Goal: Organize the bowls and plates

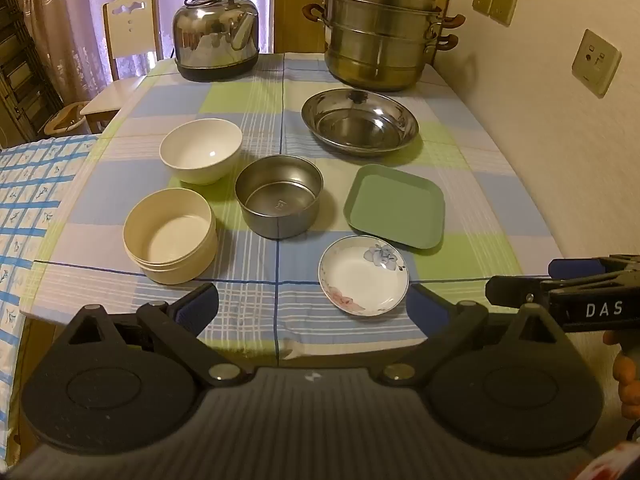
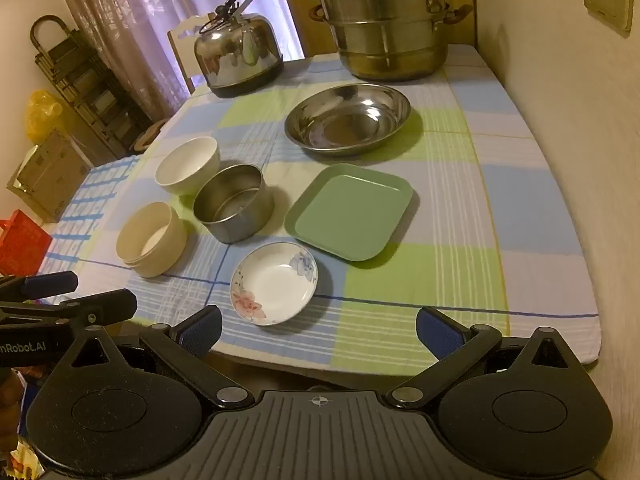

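On the checked tablecloth sit a white bowl (image 1: 201,149), a cream round bowl (image 1: 170,235), a steel bowl (image 1: 279,195), a wide steel dish (image 1: 359,121), a green square plate (image 1: 394,206) and a small flowered dish (image 1: 363,275). The same pieces show in the right wrist view: white bowl (image 2: 187,165), cream bowl (image 2: 151,238), steel bowl (image 2: 232,201), steel dish (image 2: 347,118), green plate (image 2: 348,211), flowered dish (image 2: 273,282). My left gripper (image 1: 314,306) hangs open over the near table edge, nothing between its fingers. My right gripper (image 2: 319,330) is open too, just short of the flowered dish.
A steel kettle (image 1: 216,38) and a stacked steamer pot (image 1: 380,32) stand at the table's far end. A wall with sockets (image 1: 596,62) runs along the right. A chair (image 1: 128,40) and a bed with blue checked cover (image 1: 32,208) lie to the left.
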{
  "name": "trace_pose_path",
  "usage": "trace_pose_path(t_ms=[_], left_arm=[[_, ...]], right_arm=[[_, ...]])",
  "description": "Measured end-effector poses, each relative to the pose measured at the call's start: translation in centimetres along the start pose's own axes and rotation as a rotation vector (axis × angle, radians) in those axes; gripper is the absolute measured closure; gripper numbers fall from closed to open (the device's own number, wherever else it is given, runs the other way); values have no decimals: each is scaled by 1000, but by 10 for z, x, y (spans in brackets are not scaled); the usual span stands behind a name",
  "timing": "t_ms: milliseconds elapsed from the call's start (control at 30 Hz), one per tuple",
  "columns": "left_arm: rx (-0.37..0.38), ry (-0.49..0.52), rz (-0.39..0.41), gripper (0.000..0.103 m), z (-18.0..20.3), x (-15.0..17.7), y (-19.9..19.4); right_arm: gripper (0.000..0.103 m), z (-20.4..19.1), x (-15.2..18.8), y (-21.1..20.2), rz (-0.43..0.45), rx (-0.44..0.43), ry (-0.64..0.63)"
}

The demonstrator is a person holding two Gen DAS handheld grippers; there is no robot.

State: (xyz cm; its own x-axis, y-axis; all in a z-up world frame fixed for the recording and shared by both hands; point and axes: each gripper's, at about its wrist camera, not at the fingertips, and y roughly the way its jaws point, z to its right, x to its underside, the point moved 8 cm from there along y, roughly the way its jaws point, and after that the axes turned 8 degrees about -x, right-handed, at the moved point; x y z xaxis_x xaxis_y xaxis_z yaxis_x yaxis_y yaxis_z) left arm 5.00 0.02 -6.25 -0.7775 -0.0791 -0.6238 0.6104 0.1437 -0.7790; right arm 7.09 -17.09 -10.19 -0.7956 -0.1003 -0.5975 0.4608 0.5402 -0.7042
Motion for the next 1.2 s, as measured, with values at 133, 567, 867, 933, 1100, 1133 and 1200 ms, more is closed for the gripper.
trace_pose_path(t_ms=[133,567,867,933,1100,1133,1200], left_arm=[[0,-3,-3,3,0,0,0],[3,-6,-7,3,-2,-1,2],[3,-5,-9,3,-2,-1,4],[2,-5,-9,3,-2,-1,4],[1,-6,-9,3,-2,-1,4],[1,-6,-9,3,-2,-1,4],[2,-5,-10,3,-2,-1,4]], right_arm=[[0,1,0,1,-3,4,-2],[0,3,-2,2,-5,5,-1],[0,5,-5,1,-3,3,2],[0,5,-4,1,-4,3,3],[0,5,-4,0,-4,3,2],[0,5,-5,0,-3,3,2],[0,5,-5,1,-4,2,3]])
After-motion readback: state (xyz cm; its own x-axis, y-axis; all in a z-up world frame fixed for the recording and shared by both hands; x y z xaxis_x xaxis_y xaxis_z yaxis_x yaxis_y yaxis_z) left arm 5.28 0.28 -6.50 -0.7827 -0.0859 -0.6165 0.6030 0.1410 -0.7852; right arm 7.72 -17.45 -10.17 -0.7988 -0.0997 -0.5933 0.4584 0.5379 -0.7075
